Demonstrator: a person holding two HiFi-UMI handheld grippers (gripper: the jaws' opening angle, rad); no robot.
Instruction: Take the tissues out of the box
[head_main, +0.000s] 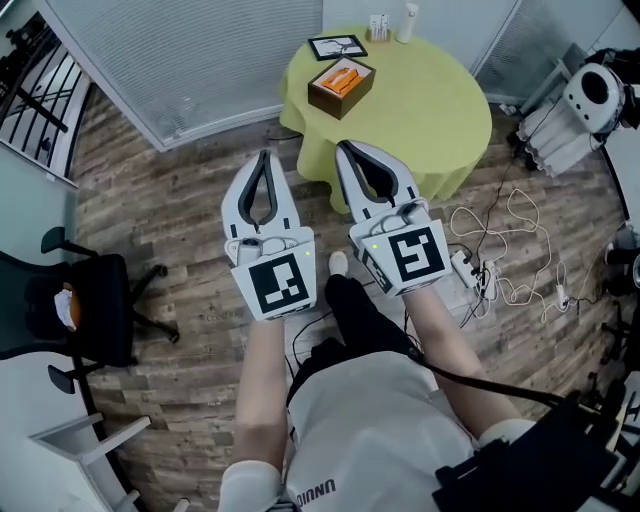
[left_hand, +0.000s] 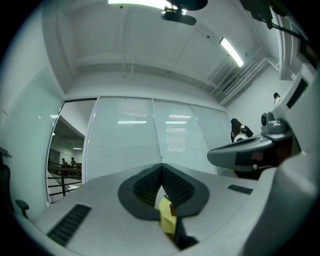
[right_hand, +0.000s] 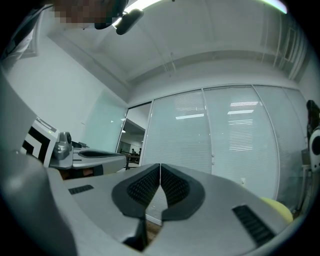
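Your left gripper (head_main: 263, 156) and right gripper (head_main: 342, 149) are held side by side in front of you, above the wood-plank floor (head_main: 180, 200), both pointing toward the round table (head_main: 440, 120) with its yellow-green cloth; neither touches the table or anything on it

In the left gripper view your left gripper (left_hand: 161, 166) has its jaws closed tip to tip, the ribbed pads meeting in a thin seam with nothing between them; through the small gap below the pads you can see a sliver of the yellow-green cloth (left_hand: 167, 221); in the right gripper view your right gripper (right_hand: 160, 165) is closed the same way, pads together and empty

The tissue box (head_main: 341, 88) sits on the table's near left part, well apart from both grippers; it is a brown box with orange contents showing at its open top; just behind it lies a dark-framed picture (head_main: 337, 46), and at the table's far edge stands a white bottle (head_main: 407, 22)

A black office chair (head_main: 70, 310) stands off to your left; white cables (head_main: 500, 250) trail over the floor to your right, beside the table
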